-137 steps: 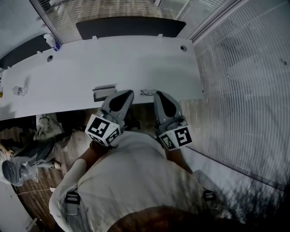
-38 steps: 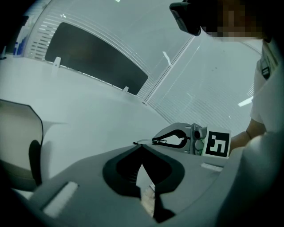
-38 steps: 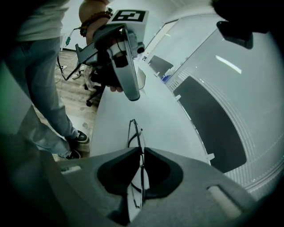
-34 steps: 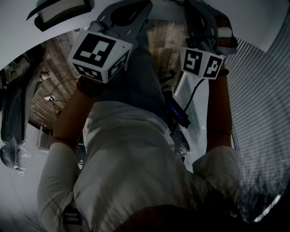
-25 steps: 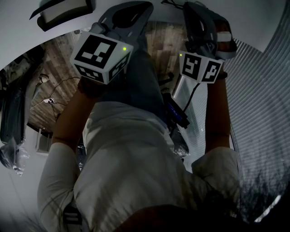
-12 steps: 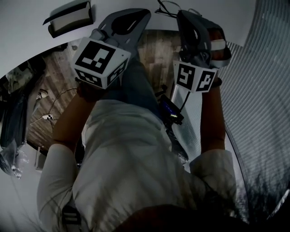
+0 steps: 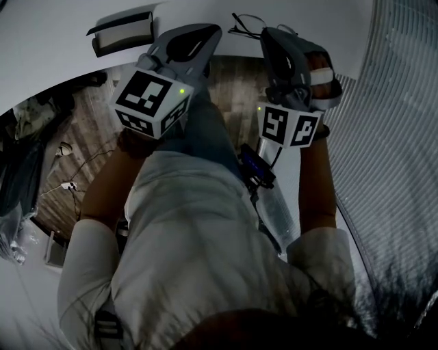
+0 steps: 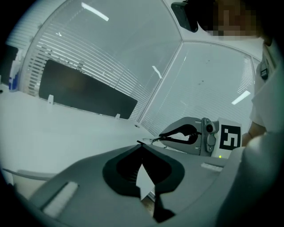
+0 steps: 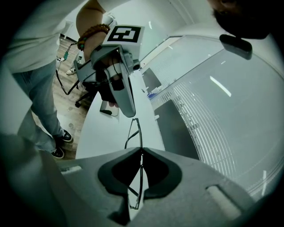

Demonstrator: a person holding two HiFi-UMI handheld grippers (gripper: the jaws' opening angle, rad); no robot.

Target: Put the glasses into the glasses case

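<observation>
In the upper left of the head view, the open glasses case (image 7: 123, 34) is lying on the white worktop (image 7: 55, 55). Just right of it, you are holding your left gripper (image 7: 213, 29) with its fingers (image 8: 117, 170) clenched tip to tip on nothing. Further right, near the top centre, the thin-framed glasses (image 7: 248, 20) are hanging over the worktop's near edge, apart from the case. Your right gripper (image 7: 265, 33) is grasping them. In the right gripper view its fingers (image 9: 157, 175) are pinching the frame, which is sticking out past the tips toward the left gripper.
</observation>
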